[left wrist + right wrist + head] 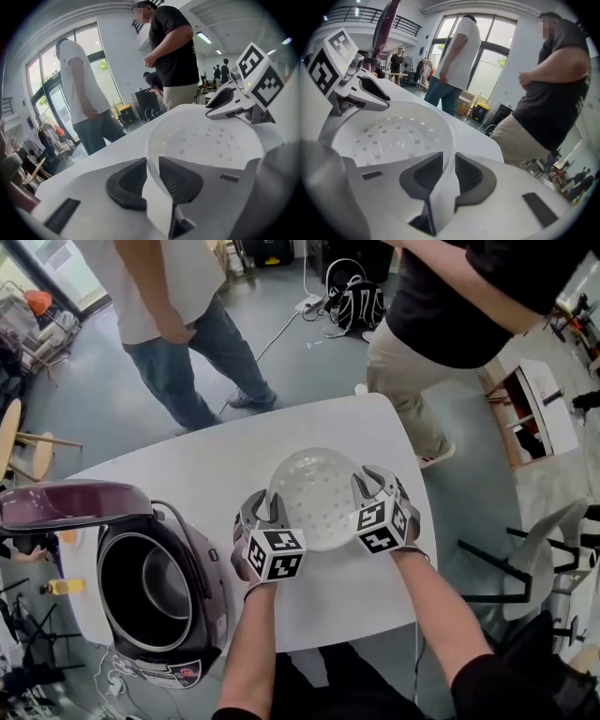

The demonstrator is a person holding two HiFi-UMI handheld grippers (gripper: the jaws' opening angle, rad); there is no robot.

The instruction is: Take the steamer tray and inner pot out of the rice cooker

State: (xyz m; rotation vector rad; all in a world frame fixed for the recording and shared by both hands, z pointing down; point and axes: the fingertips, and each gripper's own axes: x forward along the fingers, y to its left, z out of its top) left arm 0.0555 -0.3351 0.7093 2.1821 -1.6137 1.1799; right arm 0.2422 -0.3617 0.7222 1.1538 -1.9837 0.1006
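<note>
Steamer tray (314, 498), a shallow white perforated plastic dish, is out of the dark purple rice cooker (202, 643) and lies to that cooker's right, low over the white worktop (178, 479). From the head view I can't tell whether it touches. My left gripper (267, 510) and right gripper (375, 486) take opposite rims, which I judge keeps it level. The metal inner pot (145, 587) sits inside the cooker, lid up.

In the left gripper view my jaws pinch the thin rim between ribbed pads.

In the right gripper view the jaws likewise pinch the opposite rim.
</note>
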